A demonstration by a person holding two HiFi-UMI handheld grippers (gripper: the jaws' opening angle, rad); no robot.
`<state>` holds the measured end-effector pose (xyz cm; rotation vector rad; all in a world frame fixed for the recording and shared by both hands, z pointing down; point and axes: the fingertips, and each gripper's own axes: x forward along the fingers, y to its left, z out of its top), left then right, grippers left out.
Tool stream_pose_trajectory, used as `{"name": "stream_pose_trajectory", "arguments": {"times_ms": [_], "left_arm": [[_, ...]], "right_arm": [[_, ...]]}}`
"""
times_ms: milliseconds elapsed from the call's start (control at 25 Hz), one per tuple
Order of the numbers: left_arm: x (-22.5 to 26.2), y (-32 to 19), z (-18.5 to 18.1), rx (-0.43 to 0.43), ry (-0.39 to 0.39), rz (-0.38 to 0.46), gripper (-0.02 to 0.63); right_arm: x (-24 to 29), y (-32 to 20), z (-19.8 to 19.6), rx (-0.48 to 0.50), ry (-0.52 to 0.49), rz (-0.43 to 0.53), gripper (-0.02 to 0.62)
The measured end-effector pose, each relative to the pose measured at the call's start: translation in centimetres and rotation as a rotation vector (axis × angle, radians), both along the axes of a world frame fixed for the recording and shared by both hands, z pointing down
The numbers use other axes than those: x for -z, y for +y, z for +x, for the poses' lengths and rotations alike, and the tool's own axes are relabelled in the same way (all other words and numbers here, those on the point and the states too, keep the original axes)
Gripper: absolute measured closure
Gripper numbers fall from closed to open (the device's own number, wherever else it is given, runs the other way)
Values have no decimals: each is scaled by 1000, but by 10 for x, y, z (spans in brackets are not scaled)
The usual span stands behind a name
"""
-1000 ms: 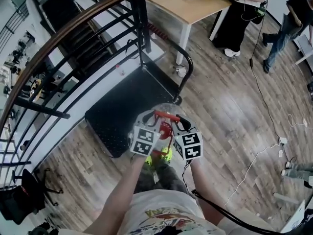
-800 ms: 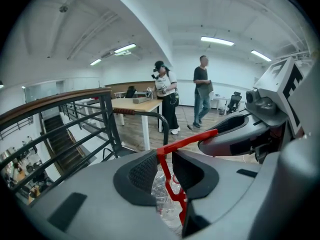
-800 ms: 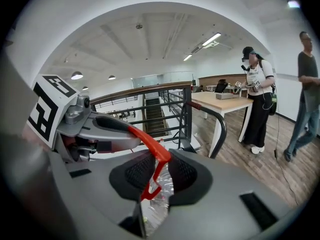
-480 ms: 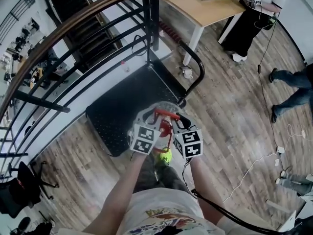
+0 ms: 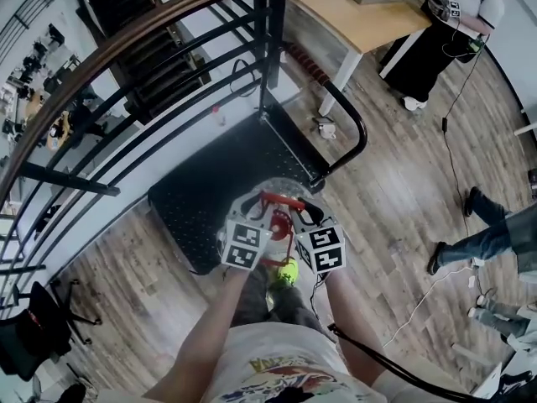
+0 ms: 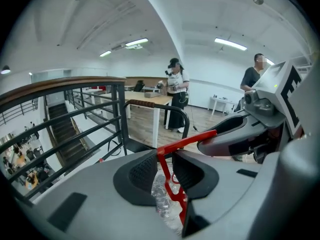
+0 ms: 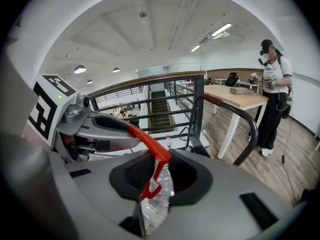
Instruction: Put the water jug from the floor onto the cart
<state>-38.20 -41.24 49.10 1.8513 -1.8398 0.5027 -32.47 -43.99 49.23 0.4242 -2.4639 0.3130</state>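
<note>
A clear water jug (image 5: 281, 190) hangs by its red handle (image 5: 280, 201) just over the near right corner of the black flat cart (image 5: 220, 185). My left gripper (image 5: 263, 211) and right gripper (image 5: 297, 215) are each shut on that handle from either side. In the left gripper view the red handle (image 6: 169, 180) passes between the dark pads (image 6: 142, 171), with crinkled clear plastic (image 6: 160, 196) below. The right gripper view shows the same: red handle (image 7: 152, 151) pinched between the pads (image 7: 137, 170), jug (image 7: 158, 196) underneath. Most of the jug's body is hidden.
The cart's curved push bar (image 5: 359, 138) rises at its far right end. A black railing with a wooden top rail (image 5: 126, 36) runs along the cart's left, stairs beyond it. A wooden table (image 5: 369, 15), a standing person (image 5: 445, 23) and floor cables (image 5: 428, 292) lie to the right.
Both grippers have carried the jug forward toward the cart, and it now hangs over the cart's near corner. The grip on the handle is unchanged. People in the background have shifted.
</note>
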Motion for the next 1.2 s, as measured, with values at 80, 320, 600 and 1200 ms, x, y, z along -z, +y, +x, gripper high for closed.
{"name": "stream_pose_trajectory", "arguments": {"times_ms": [80,320,600,1200], "left_arm": [[-4,0,-14,-3,6,1,508],[-21,-7,-55,-4,19,-2,508],[-52,-8,-100,40,25,-26,508],[-136,-39,-161,170,42,-102,508]], "right_arm": [[-5,-1,-14,8,8,-8,509],[-23,-8,-56,32,30,-12,509],[-55,-12,-102,81,47,-32,509],[-141,-48,-166,187,73,-117,509]]}}
